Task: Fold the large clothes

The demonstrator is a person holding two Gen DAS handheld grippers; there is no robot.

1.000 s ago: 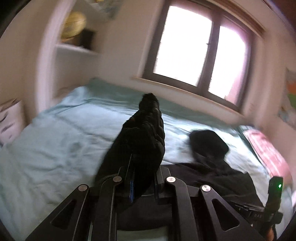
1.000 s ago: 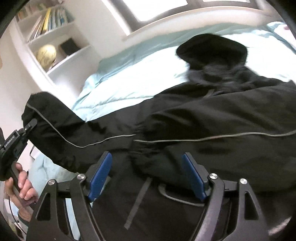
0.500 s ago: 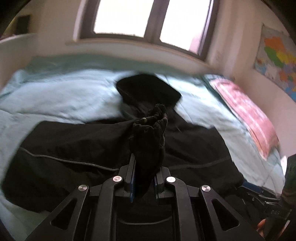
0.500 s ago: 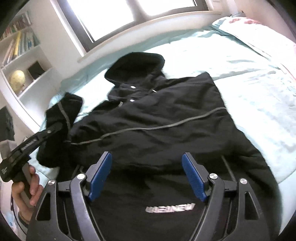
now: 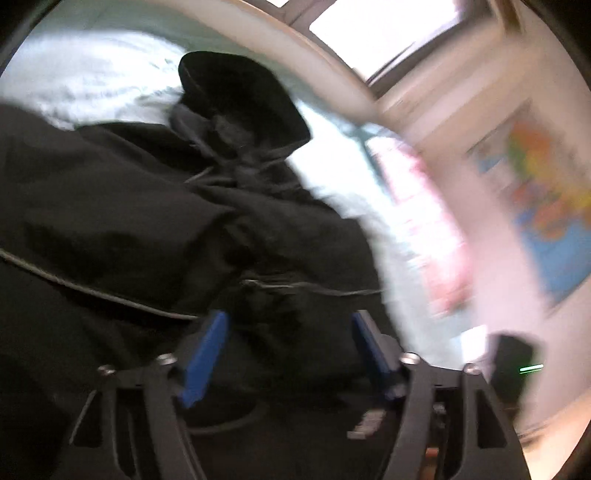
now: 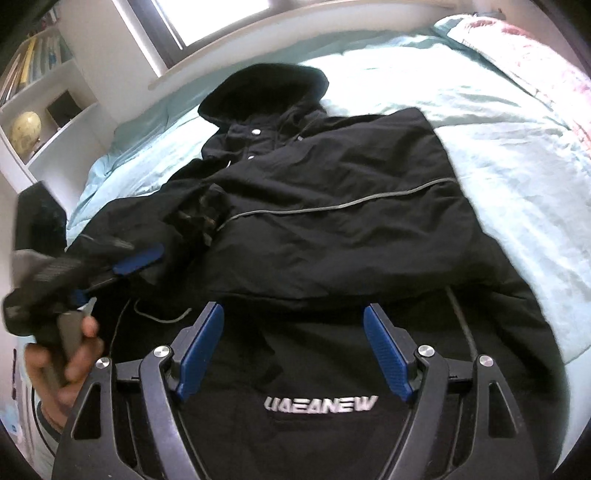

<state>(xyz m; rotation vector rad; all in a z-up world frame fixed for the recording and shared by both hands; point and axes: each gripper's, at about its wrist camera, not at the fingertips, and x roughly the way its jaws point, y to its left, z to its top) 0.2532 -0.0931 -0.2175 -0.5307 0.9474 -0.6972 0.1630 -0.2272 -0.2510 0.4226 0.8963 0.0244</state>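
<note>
Left gripper (image 5: 290, 350) jaws were opening over the jacket (image 6: 332, 206) sleeve; right gripper (image 6: 293, 347) hung wide, empty. At nine o'clock, the loose sleeve (image 6: 192, 210) could slide off and undo the fold.

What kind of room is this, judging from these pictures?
Most likely a bedroom at home: a bed with pale blue bedding under the black jacket, wall shelves with books and a globe, and a window behind the bed.

Black hooded jacket (image 6: 332, 206) flat on the bed, one sleeve (image 6: 192, 218) folded across its front.
</note>
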